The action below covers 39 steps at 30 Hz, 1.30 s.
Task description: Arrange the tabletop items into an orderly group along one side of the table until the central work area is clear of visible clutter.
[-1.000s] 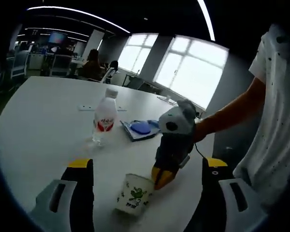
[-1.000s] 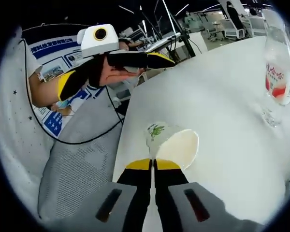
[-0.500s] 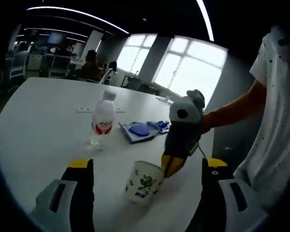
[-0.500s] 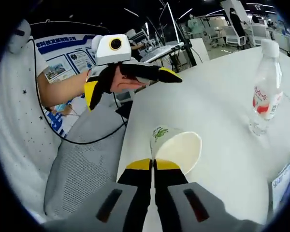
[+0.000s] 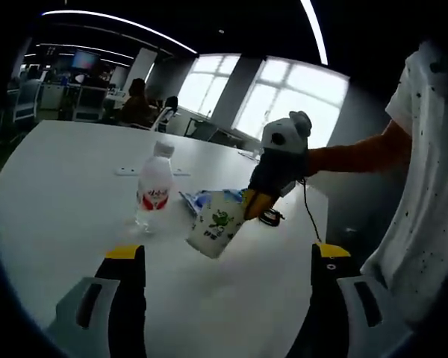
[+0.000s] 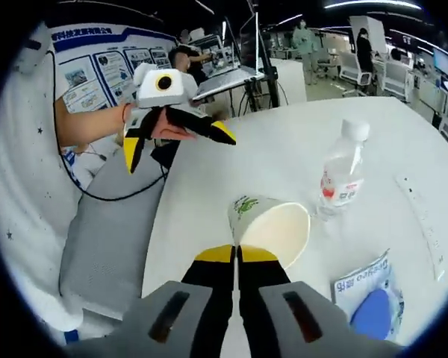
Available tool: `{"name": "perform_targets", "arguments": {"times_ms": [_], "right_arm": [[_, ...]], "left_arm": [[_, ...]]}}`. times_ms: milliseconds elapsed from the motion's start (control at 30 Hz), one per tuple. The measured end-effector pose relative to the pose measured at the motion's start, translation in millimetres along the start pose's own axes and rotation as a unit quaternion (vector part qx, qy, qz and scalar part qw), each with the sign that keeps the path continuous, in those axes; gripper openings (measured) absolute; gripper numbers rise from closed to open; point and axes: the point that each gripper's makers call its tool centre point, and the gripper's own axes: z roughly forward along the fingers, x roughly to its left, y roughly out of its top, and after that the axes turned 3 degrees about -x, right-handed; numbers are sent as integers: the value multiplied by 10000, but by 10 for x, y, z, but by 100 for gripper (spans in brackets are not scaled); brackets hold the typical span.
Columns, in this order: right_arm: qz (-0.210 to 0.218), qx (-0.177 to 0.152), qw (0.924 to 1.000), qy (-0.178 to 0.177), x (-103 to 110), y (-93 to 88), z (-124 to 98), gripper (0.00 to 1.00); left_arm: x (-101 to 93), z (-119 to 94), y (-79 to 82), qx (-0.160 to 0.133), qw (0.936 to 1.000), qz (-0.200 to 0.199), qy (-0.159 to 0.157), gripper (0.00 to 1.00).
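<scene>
Paper cup [image 5: 215, 232]: lifted off table since a second ago, pinched by right gripper [image 6: 237, 252]; left gripper [image 5: 228, 257] open, idle; destination probably near water bottle [image 5: 154, 195].

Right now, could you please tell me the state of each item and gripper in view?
Cup: lifted off the table, tilted, pinched by its rim.
Bottle: upright on the table, capped.
Packet: lying flat on the table.
Right gripper: shut on the cup's rim.
Left gripper: open, holding nothing.
</scene>
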Motion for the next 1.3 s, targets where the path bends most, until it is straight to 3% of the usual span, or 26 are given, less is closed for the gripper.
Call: {"name": "perform_targets", "arguments": {"times_ms": [67,233,333,433,600,667,900,967,1033,1233,1300], "right_arm": [[21,65,10000,-70,-89,32,-57,0],[-489,556,9966,-355,-353,-5,-161,0],[-954,1001,9893,-463,-491,-53,-193,0],[-1412,1433,9778,-588,-619,-108,-207,0],[-2273,2131,9477,-698,-832,-209,-172,0],[-2551,2306,9362,-727,-901,-223,-146,0],[-3103,2749,9073,-700,-1060,-317,-47,0],[-3197,2793,9030,-659,-1077,-325,-23,0],[-3367,2914,8930,-655,-1128,-333,-11,0],[-3568,3050,8810,-599,-1201,-351,26,0],[-3690,3111,8739,-584,-1221,-353,37,0]], "left_arm": [[-7,-2,7,-17,10000,-1,-12,94],[1,-11,3,-27,10000,-11,6,94],[10,-18,6,-50,10000,-28,18,94],[17,-21,4,-46,10000,-30,25,93],[31,-17,1,-65,10000,-57,35,93],[34,-16,0,-75,9999,-67,33,93],[56,-22,-17,-58,9999,-89,44,92],[70,-26,-22,-64,9999,-107,50,92],[79,-31,-27,-56,9999,-115,62,92],[92,-30,-31,-74,9998,-150,62,91],[98,-29,-37,-75,9998,-154,66,91]]}}
